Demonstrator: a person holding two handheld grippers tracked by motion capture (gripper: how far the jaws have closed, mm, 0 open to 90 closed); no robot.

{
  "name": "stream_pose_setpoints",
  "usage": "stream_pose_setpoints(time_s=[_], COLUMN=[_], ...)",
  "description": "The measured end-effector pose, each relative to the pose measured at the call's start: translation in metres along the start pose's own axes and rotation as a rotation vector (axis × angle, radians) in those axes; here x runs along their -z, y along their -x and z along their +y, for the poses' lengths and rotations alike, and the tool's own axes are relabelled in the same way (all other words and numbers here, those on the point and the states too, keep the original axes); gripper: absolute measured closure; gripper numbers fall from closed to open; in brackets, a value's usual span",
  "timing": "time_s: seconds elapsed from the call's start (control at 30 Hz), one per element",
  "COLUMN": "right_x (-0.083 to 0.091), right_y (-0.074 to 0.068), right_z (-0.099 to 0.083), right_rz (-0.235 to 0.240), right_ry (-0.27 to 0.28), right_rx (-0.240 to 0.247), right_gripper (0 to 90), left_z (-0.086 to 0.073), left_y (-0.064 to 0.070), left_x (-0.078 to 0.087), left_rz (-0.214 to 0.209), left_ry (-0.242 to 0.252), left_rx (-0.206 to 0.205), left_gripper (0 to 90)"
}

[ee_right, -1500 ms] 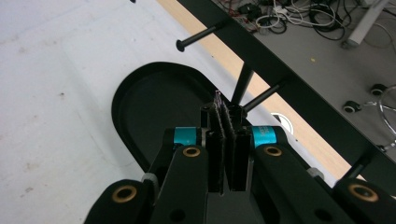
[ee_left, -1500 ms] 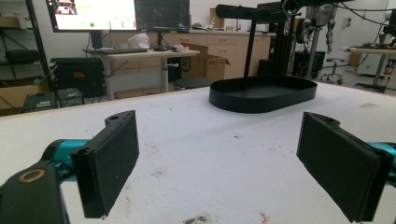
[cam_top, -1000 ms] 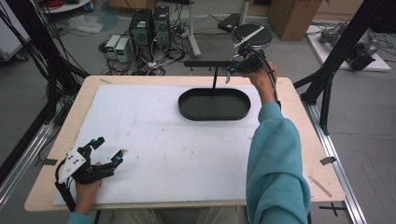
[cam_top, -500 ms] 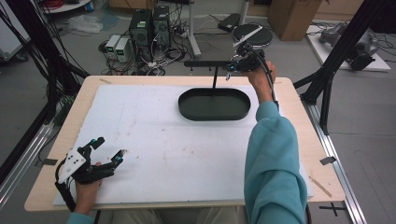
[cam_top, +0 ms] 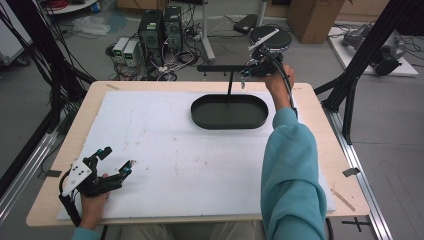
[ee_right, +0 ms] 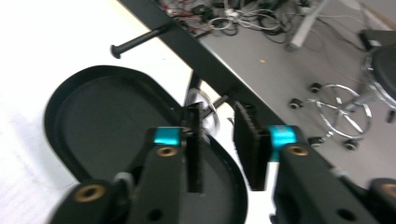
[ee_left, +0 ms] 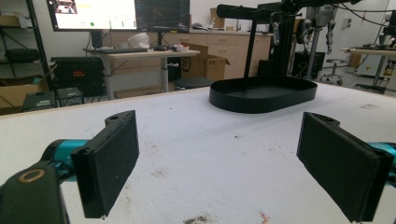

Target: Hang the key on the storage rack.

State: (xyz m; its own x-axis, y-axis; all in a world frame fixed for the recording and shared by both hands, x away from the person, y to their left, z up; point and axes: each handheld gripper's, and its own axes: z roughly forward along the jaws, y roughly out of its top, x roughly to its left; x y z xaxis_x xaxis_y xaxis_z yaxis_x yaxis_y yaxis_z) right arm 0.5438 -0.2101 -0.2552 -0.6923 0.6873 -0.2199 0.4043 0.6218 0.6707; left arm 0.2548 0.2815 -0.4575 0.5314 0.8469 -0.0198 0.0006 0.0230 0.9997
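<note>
A black oval tray (cam_top: 196, 109) lies at the far middle of the white table. A post (cam_top: 230, 84) rises from its back and carries a black crossbar (cam_top: 220, 67) with pegs. My right gripper (cam_top: 250, 71) is raised at the bar's right end. In the right gripper view its jaws (ee_right: 219, 140) stand a little apart over the tray (ee_right: 93, 121), empty between the pads, and a silvery ring (ee_right: 205, 111) sits by a short peg just past the left pad. My left gripper (cam_top: 119, 157) rests wide open at the near left with bare table between its pads (ee_left: 112, 158).
A white mat (cam_top: 165, 150) covers the wooden table (cam_top: 320, 150). Beyond the far edge the floor holds computers and cables (cam_top: 160, 35), a round stool (cam_top: 270, 37) and boxes. Black frame struts (cam_top: 350, 85) stand off the right side.
My right gripper has edged slightly left along the crossbar's right end. The left gripper has not moved.
</note>
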Motion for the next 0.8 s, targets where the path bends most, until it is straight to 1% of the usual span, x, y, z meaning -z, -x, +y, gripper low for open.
stream_pose_setpoints(time_s=[0.03, 0.07, 0.13, 0.2, 0.23, 0.3, 0.33, 0.37, 0.4, 0.43, 0.47, 0.5, 0.53, 0.57, 0.6, 0.67, 0.7, 0.73, 0.77, 0.8], right_x=[0.001, 0.002, 0.003, 0.006, 0.008, 0.016, 0.029, 0.029, 0.034, 0.041, 0.047, 0.052, 0.06, 0.067, 0.074, 0.085, 0.091, 0.096, 0.103, 0.105], right_y=[-0.001, -0.001, -0.001, -0.004, -0.006, -0.01, -0.016, -0.016, -0.019, -0.022, -0.024, -0.026, -0.031, -0.034, -0.036, -0.042, -0.045, -0.047, -0.053, -0.055], right_z=[0.0, 0.0, -0.001, -0.001, -0.001, 0.0, -0.003, -0.003, -0.006, -0.009, -0.012, -0.014, -0.018, -0.023, -0.029, -0.039, -0.046, -0.053, -0.063, -0.07], right_rz=[-0.02, -0.023, 0.011, 0.024, 0.031, 0.033, 0.024, 0.024, 0.018, 0.023, 0.046, 0.049, 0.045, 0.048, 0.06, 0.076, 0.083, 0.089, 0.103, 0.117], right_ry=[-0.001, 0.006, 0.038, 0.064, 0.085, 0.13, 0.209, 0.209, 0.246, 0.272, 0.271, 0.272, 0.281, 0.31, 0.343, 0.376, 0.411, 0.423, 0.459, 0.479], right_rx=[-0.003, -0.014, -0.043, -0.067, -0.09, -0.129, -0.13, -0.13, -0.121, -0.121, -0.114, -0.112, -0.11, -0.105, -0.113, -0.12, -0.116, -0.119, -0.124, -0.12], right_gripper=[66.2, 59.2, 44.9, 27.7, 18.6, 0.7, 0.6, 0.6, 0.6, 0.6, 0.6, 0.6, 0.6, 0.6, 0.7, 0.6, 0.7, 0.7, 0.7, 0.7], left_z=[0.0, 0.0, 0.0, 0.0, 0.0, 0.0, 0.0, 0.0, 0.0, 0.0, 0.0, 0.0, 0.0, 0.0, 0.0, 0.0, 0.0, 0.0, 0.0, 0.0], left_y=[0.0, 0.0, 0.0, 0.0, 0.0, 0.0, 0.0, 0.0, 0.0, 0.0, 0.0, 0.0, -0.001, -0.001, -0.001, 0.0, 0.0, 0.001, 0.001, 0.001], left_x=[0.0, 0.0, 0.0, 0.0, 0.0, 0.0, 0.0, 0.0, 0.0, 0.0, 0.0, 0.0, 0.0, 0.0, 0.0, 0.0, 0.0, 0.001, 0.0, 0.0], left_rz=[0.001, 0.0, 0.001, 0.0, 0.0, 0.002, 0.001, 0.001, 0.001, 0.002, 0.002, 0.002, 0.003, 0.005, 0.005, 0.003, 0.003, 0.001, 0.002, 0.002], left_ry=[0.0, -0.001, 0.0, -0.001, 0.002, 0.001, 0.002, 0.001, -0.002, 0.0, 0.0, -0.004, -0.005, -0.004, -0.004, -0.003, 0.0, 0.0, -0.001, -0.002], left_rx=[0.001, 0.001, 0.0, 0.001, 0.002, 0.001, 0.001, 0.001, 0.002, 0.009, 0.008, 0.003, 0.004, 0.007, 0.01, 0.003, -0.001, -0.009, -0.009, -0.008], left_gripper=[13.3, 13.3, 13.3, 13.3, 13.3, 13.3, 13.3, 13.3, 13.3, 13.3, 13.3, 13.3, 13.3, 13.3, 13.3, 13.3, 13.3, 13.3, 13.3, 13.3])
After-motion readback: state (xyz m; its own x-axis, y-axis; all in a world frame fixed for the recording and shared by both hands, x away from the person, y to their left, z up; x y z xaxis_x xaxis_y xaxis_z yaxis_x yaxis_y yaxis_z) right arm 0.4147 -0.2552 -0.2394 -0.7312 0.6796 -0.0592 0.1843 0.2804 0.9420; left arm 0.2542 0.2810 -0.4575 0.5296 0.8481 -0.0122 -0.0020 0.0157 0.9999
